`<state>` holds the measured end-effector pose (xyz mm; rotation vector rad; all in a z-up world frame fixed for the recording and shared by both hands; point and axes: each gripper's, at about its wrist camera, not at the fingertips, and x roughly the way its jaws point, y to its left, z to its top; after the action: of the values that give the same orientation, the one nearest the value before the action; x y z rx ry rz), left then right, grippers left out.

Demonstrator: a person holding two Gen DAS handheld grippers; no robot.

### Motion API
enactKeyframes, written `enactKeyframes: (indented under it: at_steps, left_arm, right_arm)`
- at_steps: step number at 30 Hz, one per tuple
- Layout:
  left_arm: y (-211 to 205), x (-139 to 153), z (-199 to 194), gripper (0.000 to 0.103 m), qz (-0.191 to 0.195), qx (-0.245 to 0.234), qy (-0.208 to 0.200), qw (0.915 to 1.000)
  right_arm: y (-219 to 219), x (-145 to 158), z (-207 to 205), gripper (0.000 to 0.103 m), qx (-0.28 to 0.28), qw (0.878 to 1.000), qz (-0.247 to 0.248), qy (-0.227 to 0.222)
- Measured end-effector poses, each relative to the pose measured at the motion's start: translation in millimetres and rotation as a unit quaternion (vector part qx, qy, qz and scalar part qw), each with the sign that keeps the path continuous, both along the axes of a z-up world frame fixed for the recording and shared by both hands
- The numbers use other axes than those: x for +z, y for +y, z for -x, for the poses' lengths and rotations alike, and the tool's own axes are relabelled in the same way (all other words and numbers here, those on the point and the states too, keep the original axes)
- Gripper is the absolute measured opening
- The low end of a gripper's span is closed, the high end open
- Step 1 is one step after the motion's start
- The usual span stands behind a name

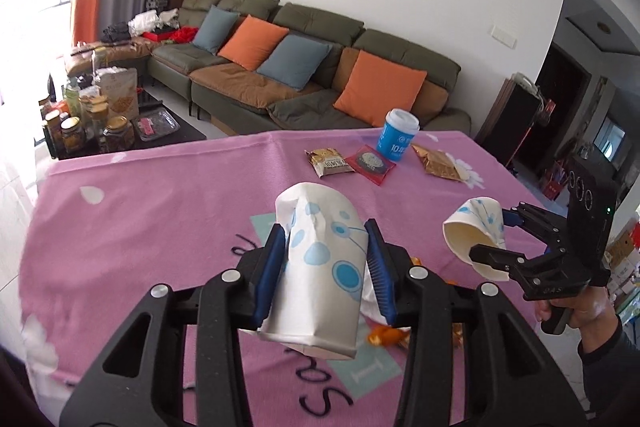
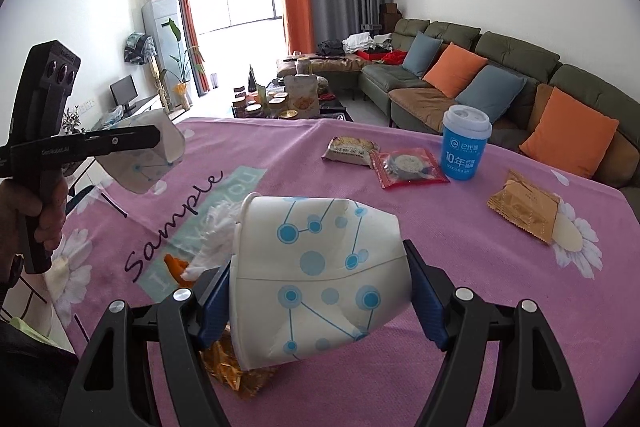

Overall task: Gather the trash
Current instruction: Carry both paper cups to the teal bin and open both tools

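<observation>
My left gripper (image 1: 326, 231) is shut on a crushed white paper cup with blue dots (image 1: 324, 275), lifted above the pink tablecloth (image 1: 140, 227). My right gripper (image 2: 316, 259) is shut on a second dented paper cup (image 2: 328, 299) of the same print, its mouth turned left. Each view shows the other hand: the right gripper (image 1: 492, 235) with its cup (image 1: 472, 227), and the left gripper (image 2: 160, 143) with its cup (image 2: 148, 159). Beneath the cups lie orange peel (image 2: 178, 265), a white tissue (image 2: 216, 239) and a gold wrapper (image 2: 232, 371).
At the far side of the table lie a beige snack pack (image 2: 352, 149), a red packet (image 2: 408, 165), a gold sachet (image 2: 524, 211) and an upright blue lidded cup (image 2: 466, 145). A green sofa (image 1: 280, 87) and a coffee table with jars (image 1: 92, 123) stand behind.
</observation>
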<state>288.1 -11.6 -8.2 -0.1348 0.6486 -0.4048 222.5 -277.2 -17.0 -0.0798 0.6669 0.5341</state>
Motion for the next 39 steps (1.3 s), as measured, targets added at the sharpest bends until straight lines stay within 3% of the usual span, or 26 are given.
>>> enactKeyframes:
  at_steps: [13, 20, 29, 39]
  left_arm:
    - [72.3, 40.2, 136.6, 0.040, 0.020, 0.063, -0.063, 0.9958]
    - [125.8, 52.0, 199.9, 0.040, 0.025, 0.120, -0.083, 0.9890]
    - [191.9, 64.9, 276.8, 0.041, 0.018, 0.205, -0.100, 0.9734]
    - [281.2, 55.8, 345.6, 0.041, 0.010, 0.307, -0.084, 0.9480]
  right_arm:
    - [66.5, 57.3, 68.9, 0.073, 0.054, 0.995, -0.037, -0.074]
    - [124.2, 73.4, 92.5, 0.073, 0.116, 0.988, -0.062, -0.084]
    - [213.1, 87.0, 105.5, 0.073, 0.208, 0.971, -0.078, -0.089]
    - [313.3, 86.7, 95.4, 0.073, 0.292, 0.952, -0.073, -0.059]
